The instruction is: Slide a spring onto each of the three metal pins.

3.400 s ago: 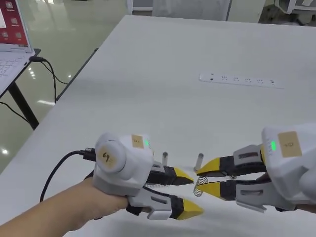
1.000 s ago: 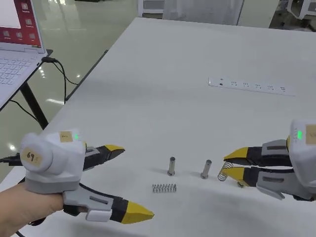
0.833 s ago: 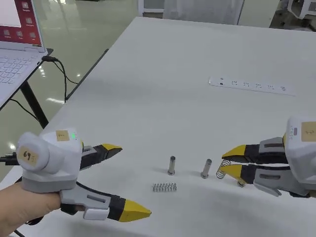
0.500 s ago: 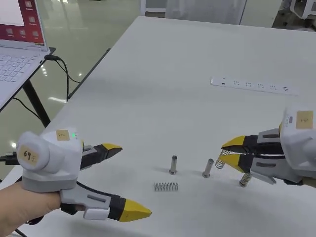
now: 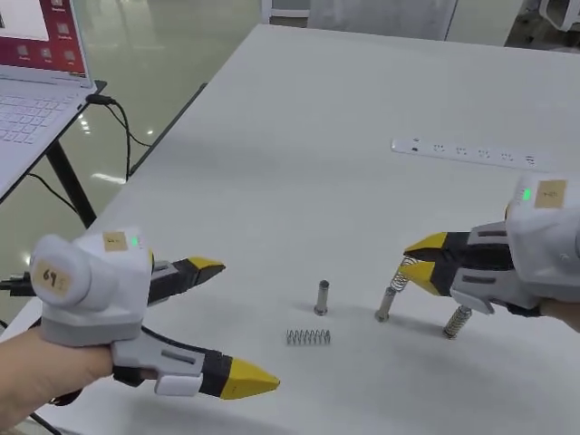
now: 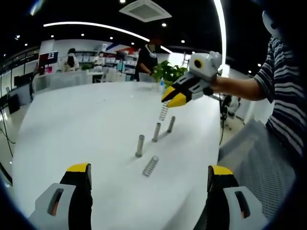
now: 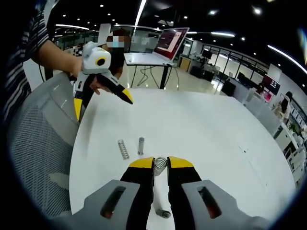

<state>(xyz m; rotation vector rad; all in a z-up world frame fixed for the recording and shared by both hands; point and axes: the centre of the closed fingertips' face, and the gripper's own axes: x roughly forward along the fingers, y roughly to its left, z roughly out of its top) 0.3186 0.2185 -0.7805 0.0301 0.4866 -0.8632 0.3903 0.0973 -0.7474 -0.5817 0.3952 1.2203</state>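
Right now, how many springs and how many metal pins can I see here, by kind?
Springs: 3 (loose spring flat on the table, held spring in the right gripper, fitted spring on a pin)
Metal pins: 3 (bare pin, middle pin, third pin inside the fitted spring)
Total: 6

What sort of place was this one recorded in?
Probably an open-plan office: a long white table with a power strip, an open laptop beside it, and ceiling strip lights over people in the background.
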